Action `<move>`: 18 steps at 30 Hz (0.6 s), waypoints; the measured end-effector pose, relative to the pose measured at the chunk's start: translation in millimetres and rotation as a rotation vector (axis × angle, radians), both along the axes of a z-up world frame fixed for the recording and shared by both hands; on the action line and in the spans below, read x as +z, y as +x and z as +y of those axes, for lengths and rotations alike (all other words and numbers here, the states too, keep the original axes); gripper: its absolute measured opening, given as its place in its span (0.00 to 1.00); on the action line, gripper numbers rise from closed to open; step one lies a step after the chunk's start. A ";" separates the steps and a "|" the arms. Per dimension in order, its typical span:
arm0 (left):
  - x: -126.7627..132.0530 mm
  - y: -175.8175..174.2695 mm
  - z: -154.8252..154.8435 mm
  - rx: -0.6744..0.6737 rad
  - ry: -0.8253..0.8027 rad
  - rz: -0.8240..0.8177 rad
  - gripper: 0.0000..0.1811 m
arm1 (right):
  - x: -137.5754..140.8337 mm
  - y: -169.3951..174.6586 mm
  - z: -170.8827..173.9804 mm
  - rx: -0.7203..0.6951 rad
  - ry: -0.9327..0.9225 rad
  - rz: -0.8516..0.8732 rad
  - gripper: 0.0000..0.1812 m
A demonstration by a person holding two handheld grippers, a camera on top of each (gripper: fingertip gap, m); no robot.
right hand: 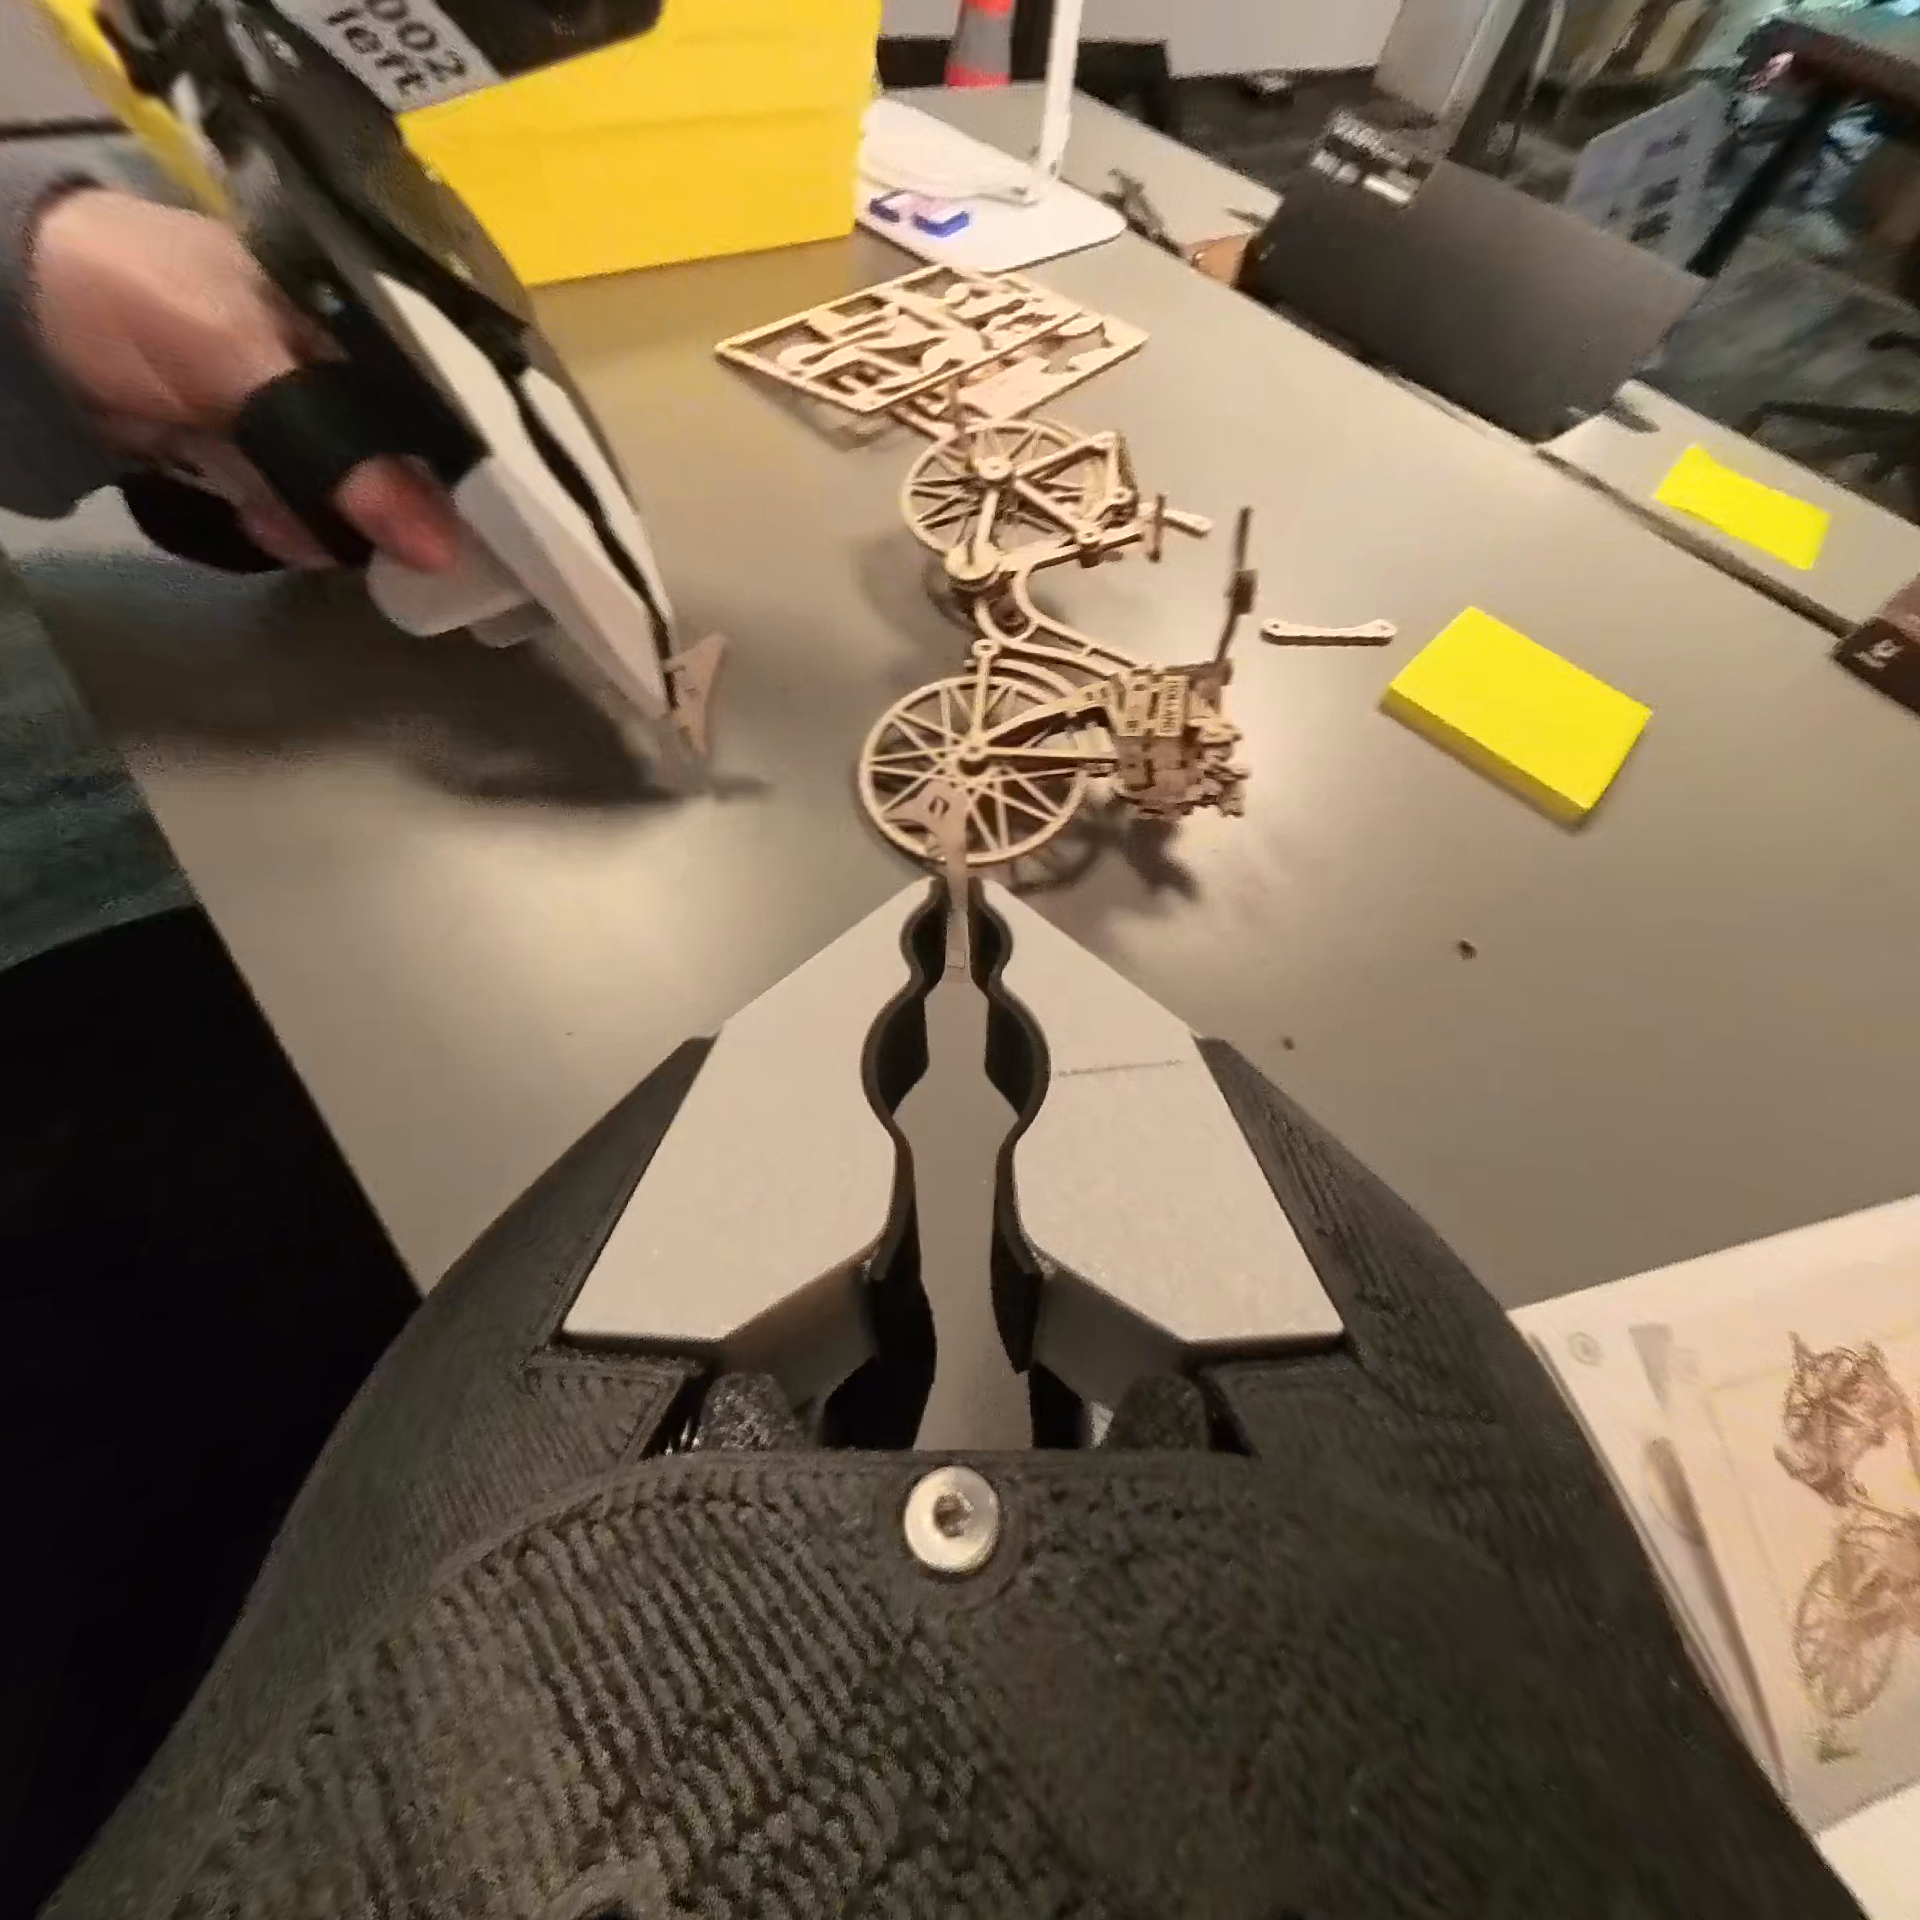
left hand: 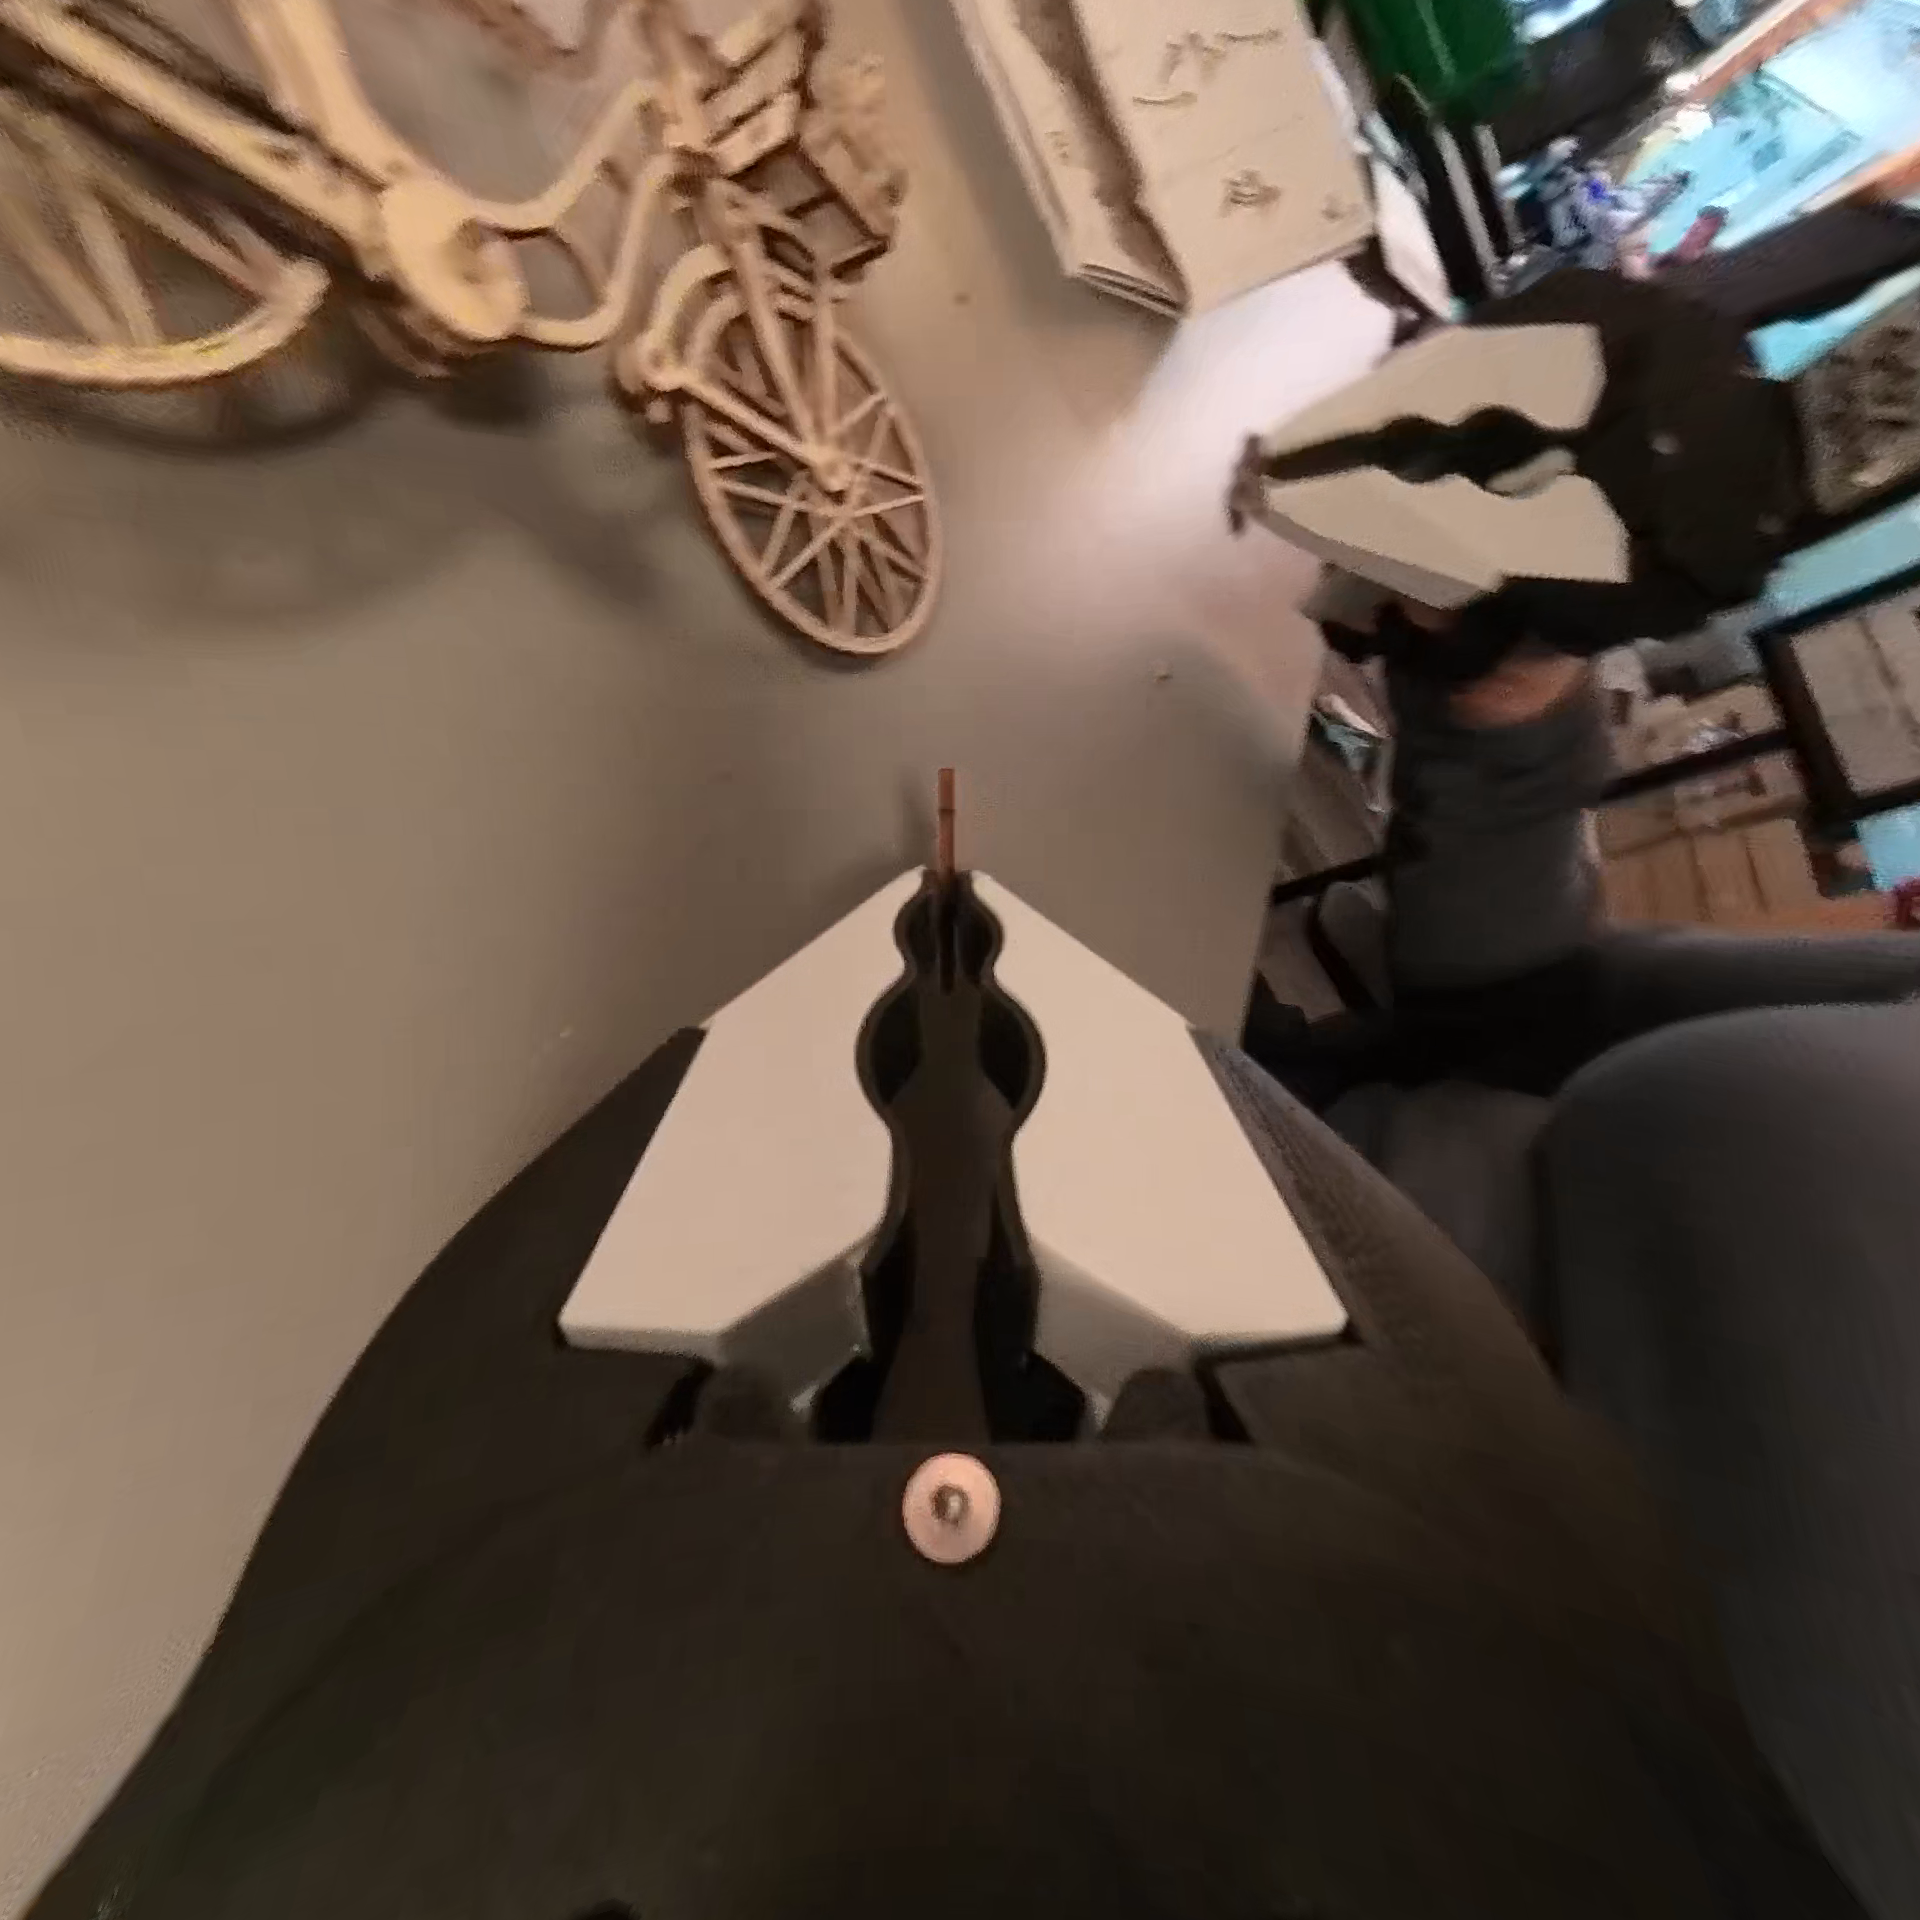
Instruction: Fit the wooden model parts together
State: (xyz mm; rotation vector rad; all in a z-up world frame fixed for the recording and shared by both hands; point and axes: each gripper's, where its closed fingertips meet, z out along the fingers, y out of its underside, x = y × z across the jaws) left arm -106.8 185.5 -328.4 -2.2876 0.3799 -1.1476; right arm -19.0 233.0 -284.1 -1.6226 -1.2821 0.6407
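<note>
A wooden bicycle model [right hand: 1039,644] lies on its side on the grey table [right hand: 1351,987]; it also shows in the left wrist view [left hand: 790,457]. My left gripper [left hand: 948,878] is shut on a thin flat wooden part [left hand: 945,816] seen edge-on. In the right wrist view the left gripper [right hand: 670,717] holds that pointed part [right hand: 698,681] low over the table, left of the model. My right gripper [right hand: 954,888] is shut on a narrow wooden strip [right hand: 951,868] just in front of the near wheel. The right gripper also shows in the left wrist view [left hand: 1252,478].
A cut-out parts sheet [right hand: 935,332] lies behind the model and a loose wooden strip [right hand: 1330,631] to its right. Yellow note pads [right hand: 1517,717] sit at the right, a yellow box [right hand: 644,135] at the back left, an instruction booklet [right hand: 1766,1455] at the near right. Some 12 cm of space lies between my two pairs of fingers.
</note>
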 end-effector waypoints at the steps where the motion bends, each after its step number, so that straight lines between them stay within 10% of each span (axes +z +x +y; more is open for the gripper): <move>1: -4.0 -3.3 1.1 0.016 -0.002 0.017 0.02 | -0.7 -2.3 -4.5 0.011 -0.001 -0.008 0.00; 7: -3.3 -28.5 7.0 0.089 0.212 0.270 0.15 | 0.3 -13.6 -23.9 0.082 -0.033 -0.007 0.00; 12: 53.8 27.8 -23.9 -0.250 0.834 0.417 0.16 | 7.2 -26.0 -51.7 0.261 -0.237 0.080 0.00; 18: 71.5 51.4 -29.2 -0.510 1.483 1.030 0.23 | 15.3 -31.7 -76.4 0.422 -0.417 0.130 0.01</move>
